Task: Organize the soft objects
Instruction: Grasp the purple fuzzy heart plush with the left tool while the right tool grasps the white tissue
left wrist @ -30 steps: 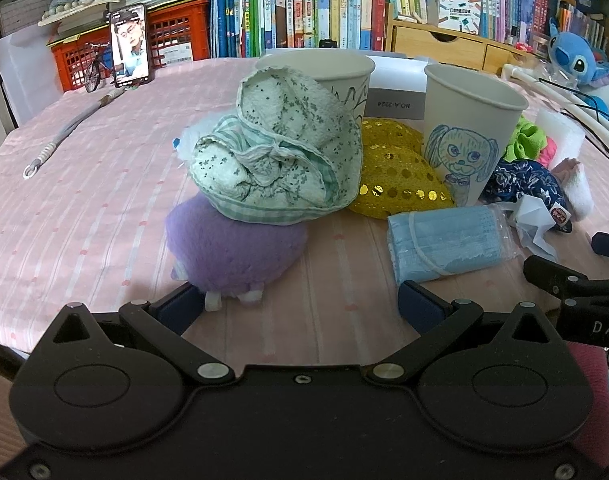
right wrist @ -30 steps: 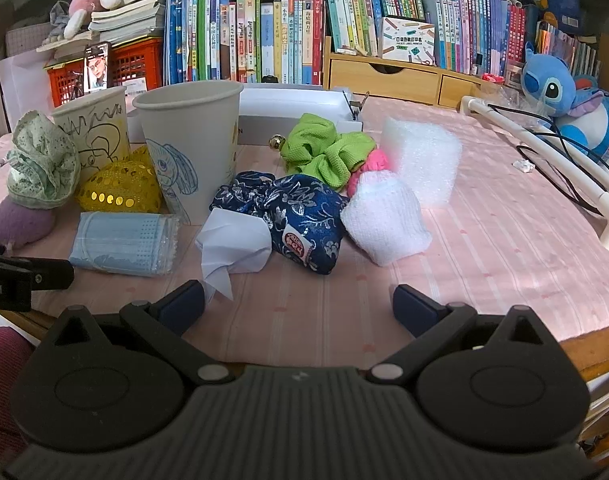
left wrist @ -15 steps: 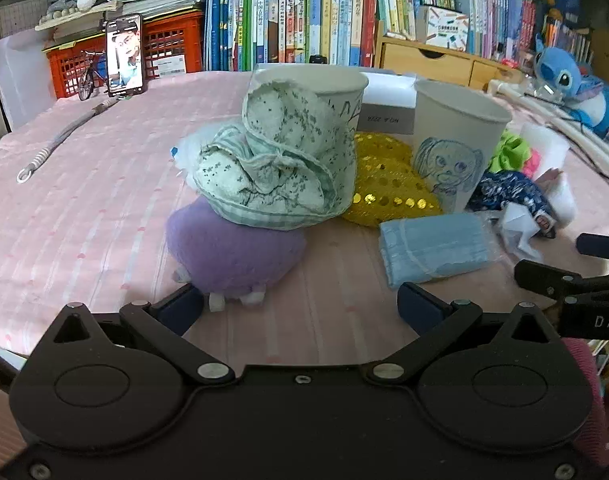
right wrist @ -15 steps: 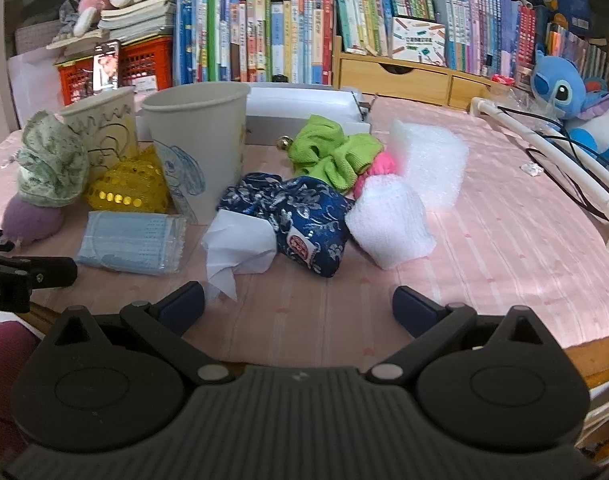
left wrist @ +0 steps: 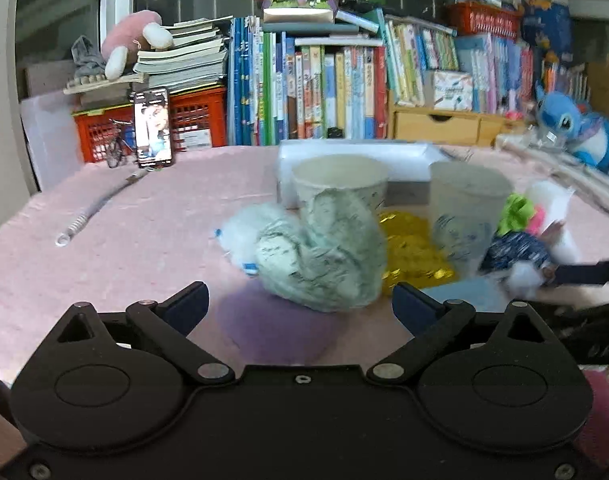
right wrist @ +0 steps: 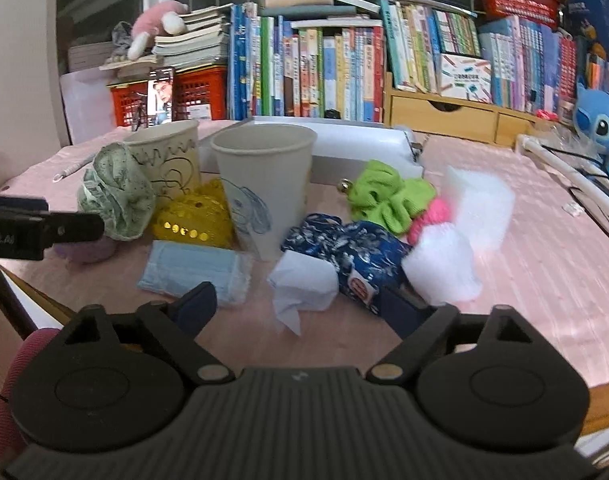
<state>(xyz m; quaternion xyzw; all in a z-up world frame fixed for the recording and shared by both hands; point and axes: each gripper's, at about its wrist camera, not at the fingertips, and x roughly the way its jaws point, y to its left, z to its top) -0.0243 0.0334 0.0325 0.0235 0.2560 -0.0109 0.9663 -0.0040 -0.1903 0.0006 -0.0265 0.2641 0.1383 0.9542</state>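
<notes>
My left gripper is open and empty, with a purple plush pad between its fingers. A pale green floral scrunchie lies on that pad and leans on a paper cup. A second cup stands to the right, with a yellow sequin pouch between them. My right gripper is open and empty just before a white tissue, a blue mask pack and a navy floral pouch. A green scrunchie, a pink item and white foam pieces lie further right.
The pink tablecloth covers the table. A white box sits behind the cups. A phone, red crate, books and a blue plush line the back. White tubing runs along the right side.
Both grippers have moved forward toward the objects and tilted up, so more of the bookshelf shows. The left view is blurred with motion. Both stay open.
</notes>
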